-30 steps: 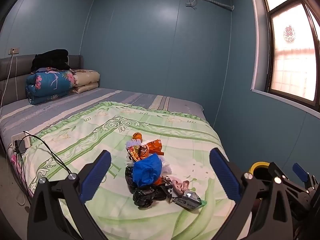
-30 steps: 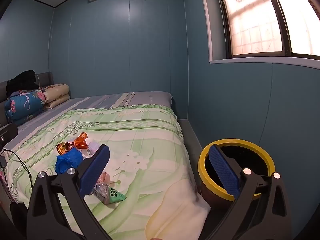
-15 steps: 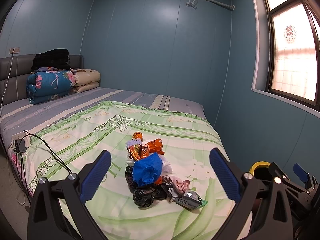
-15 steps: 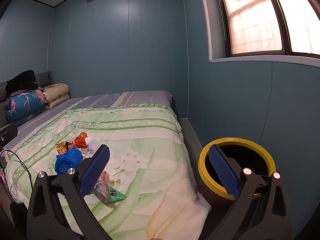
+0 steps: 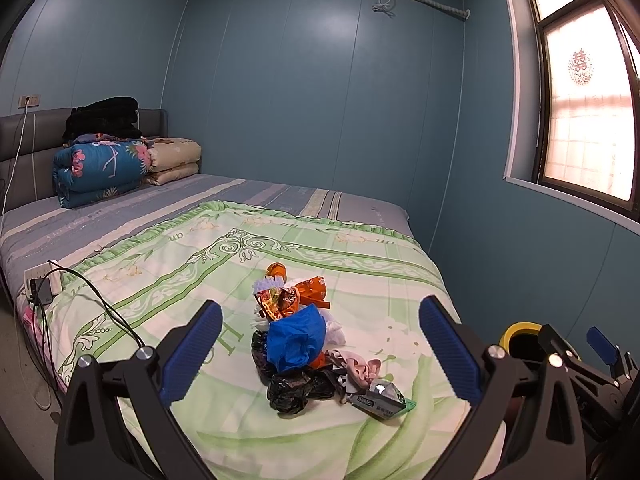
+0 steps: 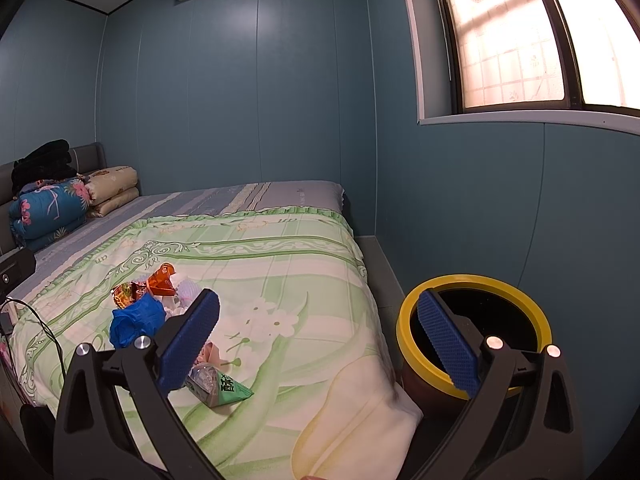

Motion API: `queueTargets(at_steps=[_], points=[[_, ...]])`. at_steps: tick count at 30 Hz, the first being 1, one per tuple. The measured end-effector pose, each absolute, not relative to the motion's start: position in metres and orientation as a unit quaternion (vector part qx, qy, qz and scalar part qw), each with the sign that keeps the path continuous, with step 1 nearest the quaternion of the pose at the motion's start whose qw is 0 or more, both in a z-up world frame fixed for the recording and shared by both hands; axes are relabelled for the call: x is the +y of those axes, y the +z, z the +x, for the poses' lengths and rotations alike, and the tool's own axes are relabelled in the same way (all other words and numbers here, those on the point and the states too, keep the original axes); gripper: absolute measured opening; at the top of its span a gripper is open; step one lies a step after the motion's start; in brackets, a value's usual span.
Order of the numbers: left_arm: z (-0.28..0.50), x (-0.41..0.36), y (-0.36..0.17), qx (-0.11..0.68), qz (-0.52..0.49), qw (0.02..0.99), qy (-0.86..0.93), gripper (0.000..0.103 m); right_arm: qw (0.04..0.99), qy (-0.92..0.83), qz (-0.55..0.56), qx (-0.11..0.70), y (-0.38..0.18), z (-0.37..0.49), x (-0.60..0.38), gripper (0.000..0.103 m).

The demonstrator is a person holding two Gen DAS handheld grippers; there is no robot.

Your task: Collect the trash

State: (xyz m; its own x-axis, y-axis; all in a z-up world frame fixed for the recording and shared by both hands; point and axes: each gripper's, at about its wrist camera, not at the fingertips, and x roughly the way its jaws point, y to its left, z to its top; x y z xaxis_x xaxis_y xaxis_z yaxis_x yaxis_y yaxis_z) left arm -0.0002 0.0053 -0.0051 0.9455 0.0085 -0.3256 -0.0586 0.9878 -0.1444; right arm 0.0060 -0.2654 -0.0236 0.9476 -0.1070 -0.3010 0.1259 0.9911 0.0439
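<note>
A heap of trash (image 5: 298, 344) lies on the near part of the bed (image 5: 168, 256); a wrapper (image 5: 380, 398) sits at the heap's near right edge. Folded quilts (image 5: 100, 168) are stacked at the bed's far left, against the headboard (image 5: 24, 148). A power strip (image 5: 40, 282) rests on the bed's left edge. The bin (image 6: 476, 332) stands on the floor, right of the bed's near corner, below the window (image 6: 512, 36). Both claws hang apart above the near end.

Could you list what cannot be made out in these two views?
- Yellow-rimmed bin interior: right wrist view, too dark, partly behind a finger.
- Bin: left wrist view, mostly hidden by the right gripper.
- Green packet print: too small.
- Pile beneath the blue bag: covered.
</note>
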Motion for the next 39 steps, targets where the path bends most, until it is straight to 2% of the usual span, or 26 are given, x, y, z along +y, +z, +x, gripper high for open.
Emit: queueTargets(at_steps=[39], points=[[0.0007,0.008,-0.0066,0.173,-0.079,0.982,0.016,0.095,0.985,-0.062,0.032,0.155,-0.0266,0.0064,-0.2647,0.095]])
